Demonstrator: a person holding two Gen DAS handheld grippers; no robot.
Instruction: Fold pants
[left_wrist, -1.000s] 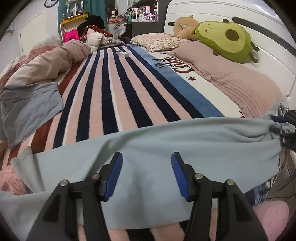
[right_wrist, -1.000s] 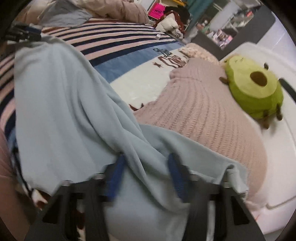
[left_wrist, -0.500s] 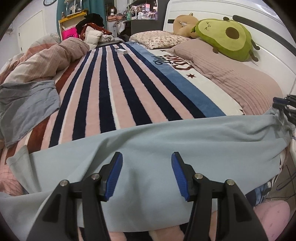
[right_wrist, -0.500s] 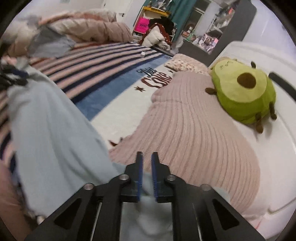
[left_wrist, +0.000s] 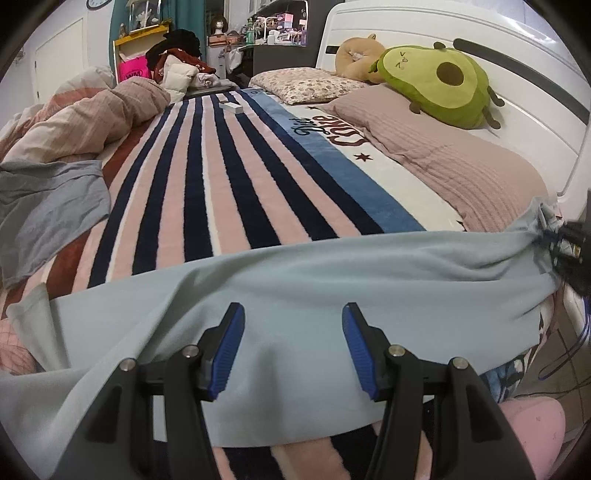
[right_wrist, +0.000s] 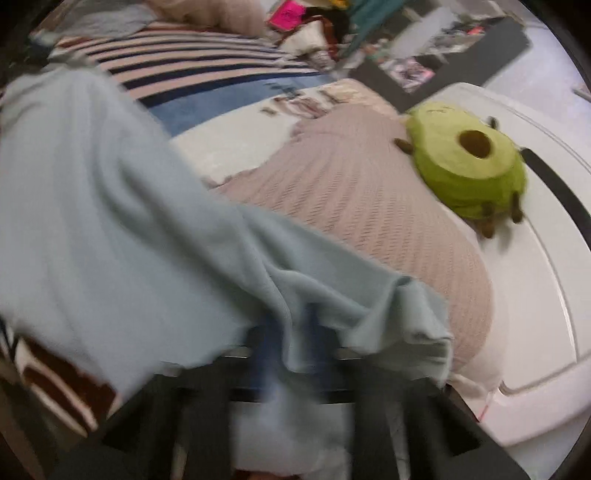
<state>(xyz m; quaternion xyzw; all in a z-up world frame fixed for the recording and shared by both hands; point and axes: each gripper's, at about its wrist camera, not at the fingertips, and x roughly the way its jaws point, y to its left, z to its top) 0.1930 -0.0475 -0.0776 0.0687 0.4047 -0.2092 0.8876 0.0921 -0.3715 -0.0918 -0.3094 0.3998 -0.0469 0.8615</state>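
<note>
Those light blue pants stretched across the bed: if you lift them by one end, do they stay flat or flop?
Probably flop: the light blue pants bunch into gathers where the right gripper pinches them. They look thin, likely light. Sagging between the ends seems likely.

Lt blue pants (left_wrist: 295, 280), navy/pink striped blanket (left_wrist: 207, 177), green avocado plush (left_wrist: 439, 85), blue-padded tool (left_wrist: 291, 332)

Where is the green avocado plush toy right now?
In both wrist views the green avocado plush toy lies upper right, against the white headboard, just beyond the pink knitted pillow.
</note>
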